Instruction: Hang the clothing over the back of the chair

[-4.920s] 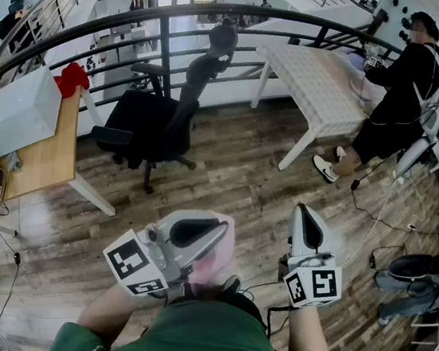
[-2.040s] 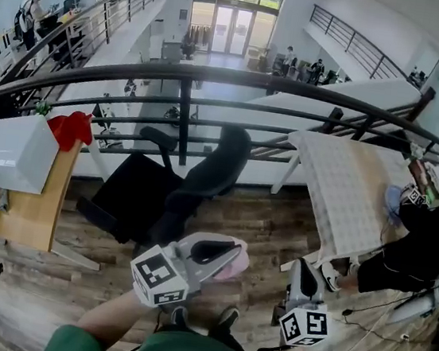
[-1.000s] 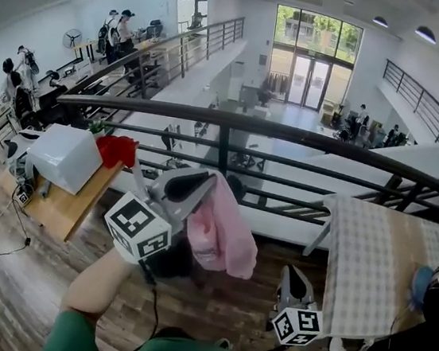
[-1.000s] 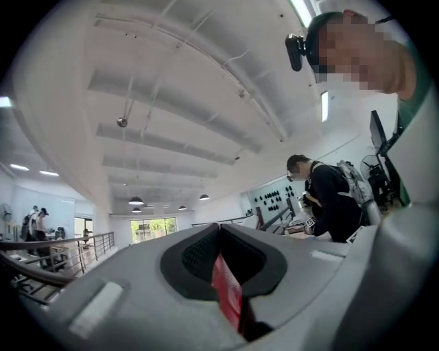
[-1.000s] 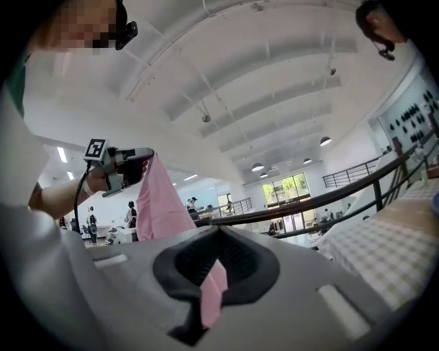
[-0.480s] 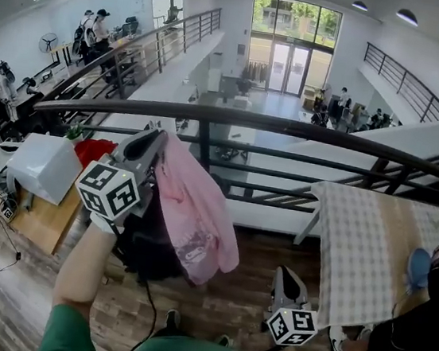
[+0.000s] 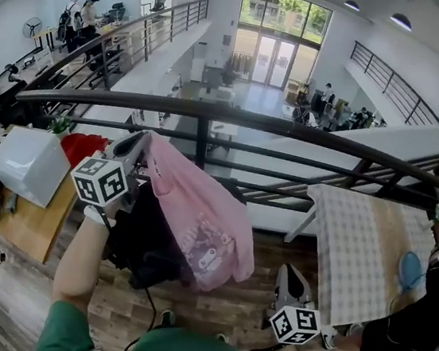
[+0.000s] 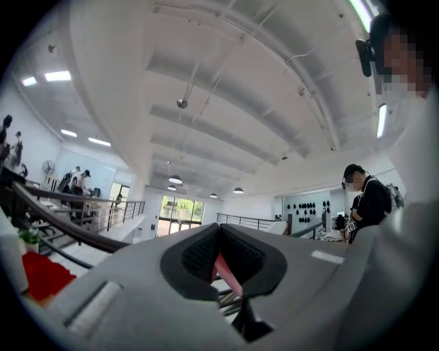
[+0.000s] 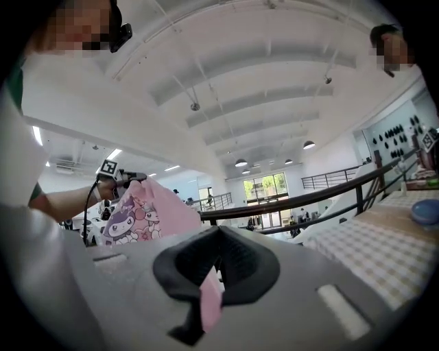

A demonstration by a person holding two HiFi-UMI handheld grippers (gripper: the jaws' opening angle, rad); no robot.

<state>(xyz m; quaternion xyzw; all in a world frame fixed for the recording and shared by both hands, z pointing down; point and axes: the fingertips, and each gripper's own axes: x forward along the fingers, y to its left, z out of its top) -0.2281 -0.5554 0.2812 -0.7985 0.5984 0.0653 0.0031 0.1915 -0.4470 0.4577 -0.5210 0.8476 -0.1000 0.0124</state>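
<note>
the left gripper (image 7: 137, 145) has swung out to the left since a moment ago, and the pink clothing (image 7: 197, 220) has gone with it. before, the clothing hung in a small bunch. now it spreads wide in the air, in front of the black chair (image 7: 142, 245). its jaws are squeezed tight on the top edge of the clothing. the right gripper (image 7: 290, 276) stays low, well apart from the clothing. i think this means the clothing is almost where it must go, but it does not lie over the chair back yet. it needs to come down on it. the head view shows the chair under the clothing, and neither gripper view shows the chair at all. the right gripper view shows a cartoon picture (image 9: 130, 209) on the clothing. it also shows the right jaws shut on a small pink strip (image 9: 209, 301), which the head view does not show. i cannot tell if that strip is part of the clothing.
</note>
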